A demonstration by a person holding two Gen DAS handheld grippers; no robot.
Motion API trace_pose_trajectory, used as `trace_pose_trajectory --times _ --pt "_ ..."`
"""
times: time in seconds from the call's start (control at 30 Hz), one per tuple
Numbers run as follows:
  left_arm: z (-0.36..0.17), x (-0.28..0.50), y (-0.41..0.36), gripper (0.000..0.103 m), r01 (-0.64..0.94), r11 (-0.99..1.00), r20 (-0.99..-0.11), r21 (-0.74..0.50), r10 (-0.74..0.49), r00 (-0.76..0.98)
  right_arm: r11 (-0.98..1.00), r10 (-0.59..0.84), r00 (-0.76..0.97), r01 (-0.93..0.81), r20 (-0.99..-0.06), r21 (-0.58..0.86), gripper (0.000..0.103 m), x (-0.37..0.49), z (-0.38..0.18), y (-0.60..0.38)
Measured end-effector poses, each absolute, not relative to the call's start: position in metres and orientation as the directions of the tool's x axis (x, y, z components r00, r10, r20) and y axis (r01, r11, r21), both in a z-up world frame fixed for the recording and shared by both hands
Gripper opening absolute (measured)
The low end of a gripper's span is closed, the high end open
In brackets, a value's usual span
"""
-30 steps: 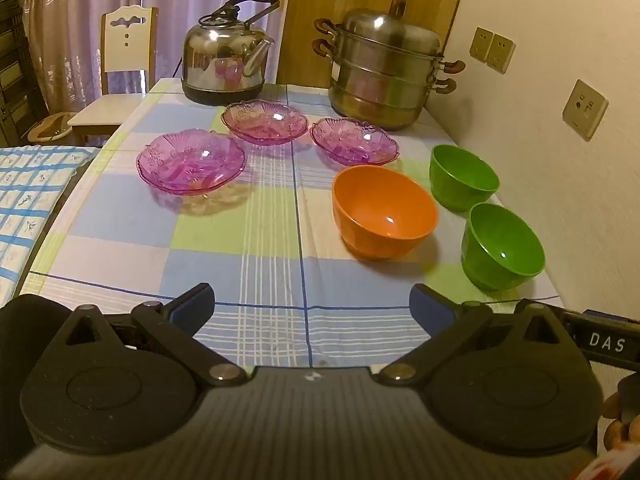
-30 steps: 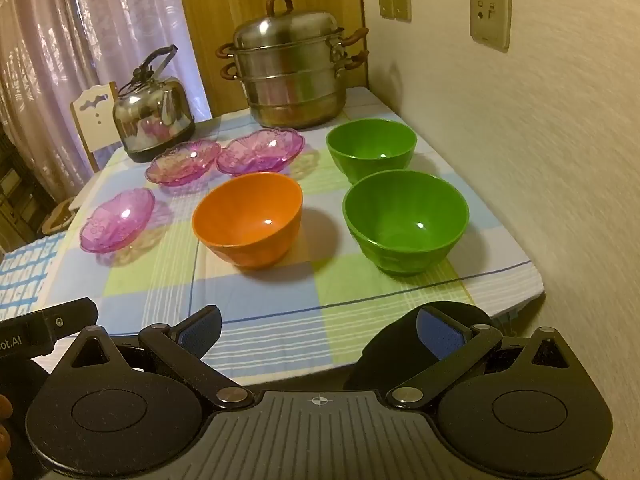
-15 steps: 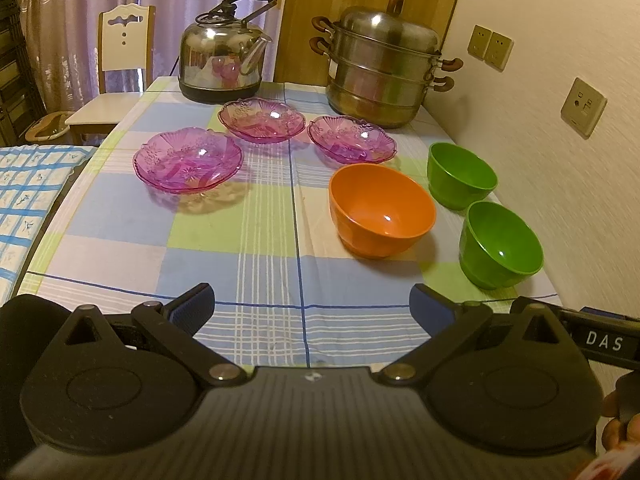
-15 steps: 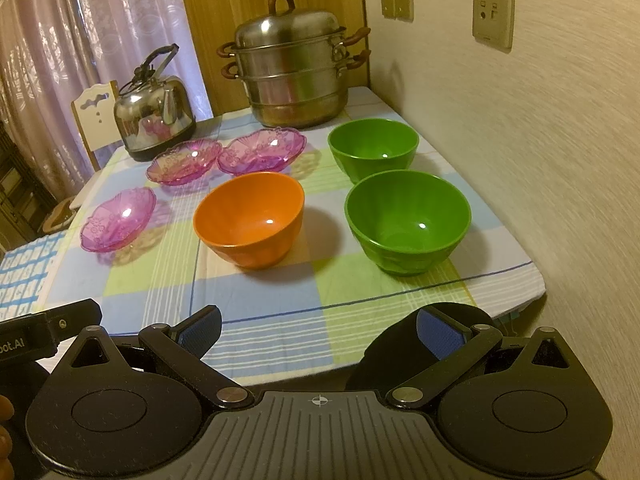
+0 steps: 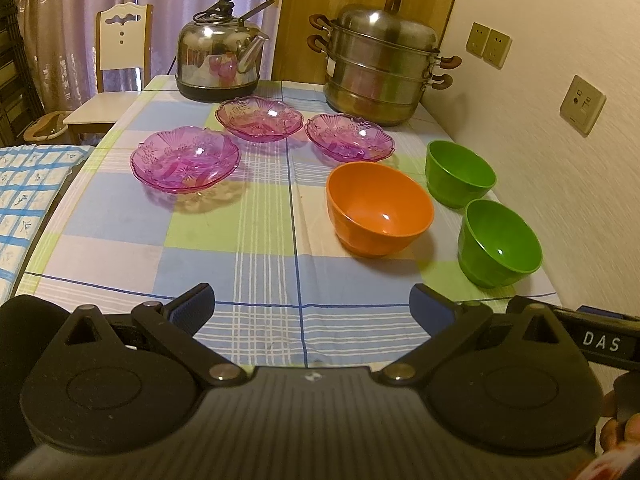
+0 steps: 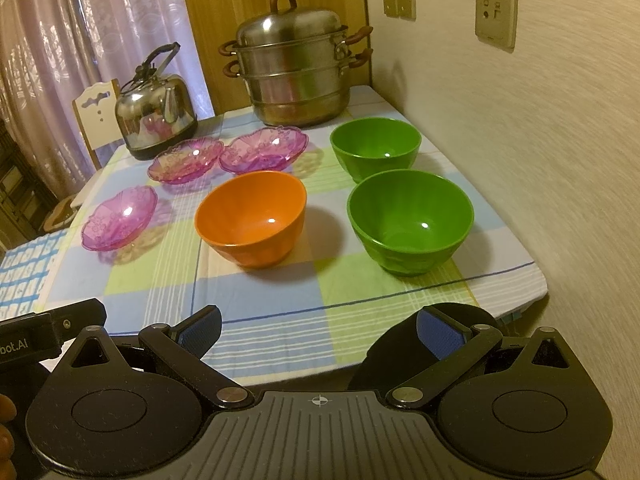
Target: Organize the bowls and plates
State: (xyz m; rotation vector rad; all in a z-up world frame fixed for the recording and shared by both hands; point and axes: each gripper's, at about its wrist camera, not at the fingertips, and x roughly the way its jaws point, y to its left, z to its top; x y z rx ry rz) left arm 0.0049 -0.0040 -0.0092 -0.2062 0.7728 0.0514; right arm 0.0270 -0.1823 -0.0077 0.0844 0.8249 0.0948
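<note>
At the bottom of each wrist view, both grippers hung short of the table's near edge, the left gripper point(image 5: 312, 300) and the right gripper point(image 6: 318, 326) alike spread wide with nothing between the blue pads. In the right view the near green bowl point(image 6: 410, 220) sat just above centre-right, almost straight ahead of the right gripper, with the orange bowl point(image 6: 252, 218) left of it and the far green bowl point(image 6: 376, 146) behind. In the left view that near green bowl lay far off at the right edge, while the three purple glass plates point(image 5: 186, 158) lay upper left. By this reading the right gripper was nearer the bowls and the left nearer the plates.
</note>
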Motion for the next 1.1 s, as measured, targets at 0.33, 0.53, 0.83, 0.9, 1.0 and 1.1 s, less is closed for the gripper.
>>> trace_pose_trajectory --times 0.33,0.53,0.83,0.9,1.0,1.1 --pt "-0.0089 0.0053 -0.0043 0.103 -0.122 0.979 -0.698 -0.165 -0.029 0.715 0.992 0.122 0.670 -0.053 -0.732 0.117 0.103 0.0267 -0.0086 -0.1797" --pt "-0.0091 0.0056 -0.0046 0.103 -0.120 0.979 -0.698 -0.165 -0.030 0.715 0.992 0.121 0.671 -0.050 -0.731 0.119 0.103 0.0270 -0.0094 -0.1804" --pt "-0.0088 0.0055 -0.0045 0.103 -0.121 0.979 -0.698 -0.164 -0.028 0.716 0.991 0.122 0.671 -0.049 -0.731 0.121 0.103 0.0269 -0.0093 -0.1811" --pt "-0.0088 0.0055 -0.0046 0.103 -0.120 0.979 -0.698 -0.163 -0.028 0.716 0.991 0.123 0.672 -0.048 -0.730 0.123 0.103 0.0264 -0.0090 -0.1812" --pt "-0.0091 0.0059 -0.0048 0.103 -0.121 0.979 -0.698 -0.163 -0.028 0.715 0.991 0.124 0.672 -0.048 -0.730 0.124 0.103 0.0261 -0.0091 -0.1814" --pt "-0.0092 0.0058 -0.0047 0.103 -0.122 0.979 -0.698 -0.164 -0.028 0.715 0.991 0.123 0.672 -0.048 -0.730 0.123 0.103 0.0260 -0.0091 -0.1813"
